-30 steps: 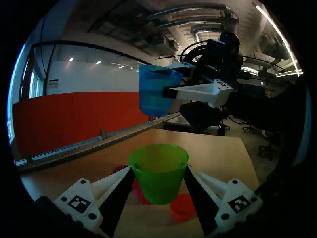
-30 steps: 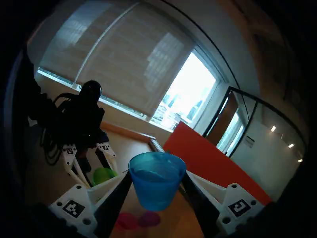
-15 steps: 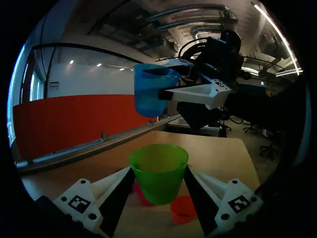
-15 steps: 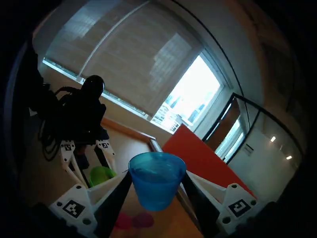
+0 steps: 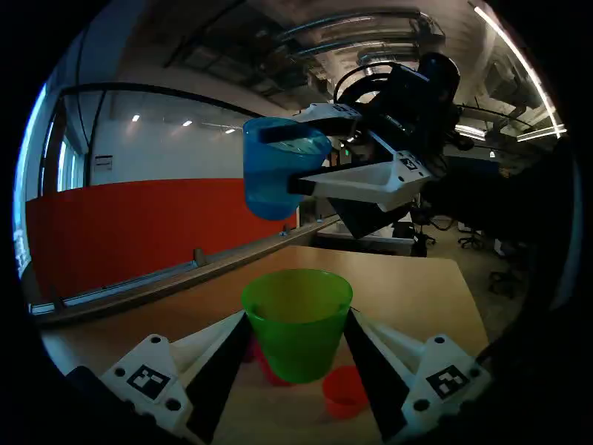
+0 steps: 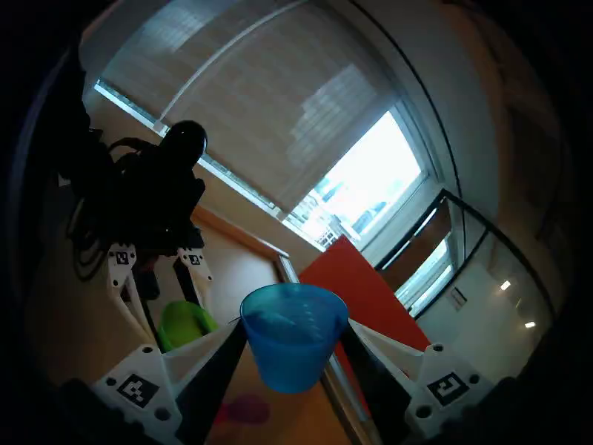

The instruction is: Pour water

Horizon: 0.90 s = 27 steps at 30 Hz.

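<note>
In the left gripper view, an orange partition (image 5: 133, 230) is seen along the left, with a glass wall (image 5: 170, 148) above it. A light wooden table (image 5: 415, 289) is spread across the middle. The green cup (image 5: 298, 341) is held upright over the table by the left gripper (image 5: 295, 317), whose jaws are closed to the cup's width and pressed on both its sides. Below it, a pink cup (image 5: 261, 360), partly hidden, and a small orange cup (image 5: 342, 389) are seen on the table. Higher and farther off, the blue cup (image 5: 270, 174) is gripped, slightly tilted, by the right gripper (image 5: 285, 159), its jaws likewise clamped on both sides. Pipes and strip lights are carried across the ceiling, and office chairs (image 5: 474, 241) are seen at the right.

In the right gripper view, the left gripper with the green cup is seen at the left. The blue cup is held in the middle, and a drawn blind (image 6: 296, 111) and a bright window (image 6: 363, 185) are seen behind it.
</note>
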Tool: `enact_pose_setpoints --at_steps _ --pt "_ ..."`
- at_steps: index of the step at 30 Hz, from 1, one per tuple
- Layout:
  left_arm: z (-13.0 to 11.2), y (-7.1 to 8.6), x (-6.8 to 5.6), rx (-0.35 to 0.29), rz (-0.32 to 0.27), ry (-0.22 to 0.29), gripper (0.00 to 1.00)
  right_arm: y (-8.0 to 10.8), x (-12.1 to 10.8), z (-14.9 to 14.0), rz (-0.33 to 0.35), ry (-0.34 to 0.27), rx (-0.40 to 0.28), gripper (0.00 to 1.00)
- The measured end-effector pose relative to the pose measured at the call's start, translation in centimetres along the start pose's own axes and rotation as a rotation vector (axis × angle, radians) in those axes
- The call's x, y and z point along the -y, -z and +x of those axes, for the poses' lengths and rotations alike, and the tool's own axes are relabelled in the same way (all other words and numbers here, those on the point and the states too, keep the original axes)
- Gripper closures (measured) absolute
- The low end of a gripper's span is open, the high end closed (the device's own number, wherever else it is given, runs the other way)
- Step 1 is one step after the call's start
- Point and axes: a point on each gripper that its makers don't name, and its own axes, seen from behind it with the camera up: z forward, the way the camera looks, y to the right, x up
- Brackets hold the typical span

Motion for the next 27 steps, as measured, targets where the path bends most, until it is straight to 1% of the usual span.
enact_pose_setpoints --at_steps 6,18,27 --pt "0.1 0.0 0.0 -0.002 0.000 -0.001 0.17 -0.3 -0.1 0.2 0.002 0.055 0.007 0.10" --pt "0.3 0.1 0.3 -0.008 0.004 0.002 0.17 -0.8 -0.2 -0.2 0.008 0.135 0.034 0.10" --pt "0.4 0.2 0.3 -0.009 0.005 -0.002 0.17 -1.3 -0.2 0.1 0.011 0.189 0.042 0.10"
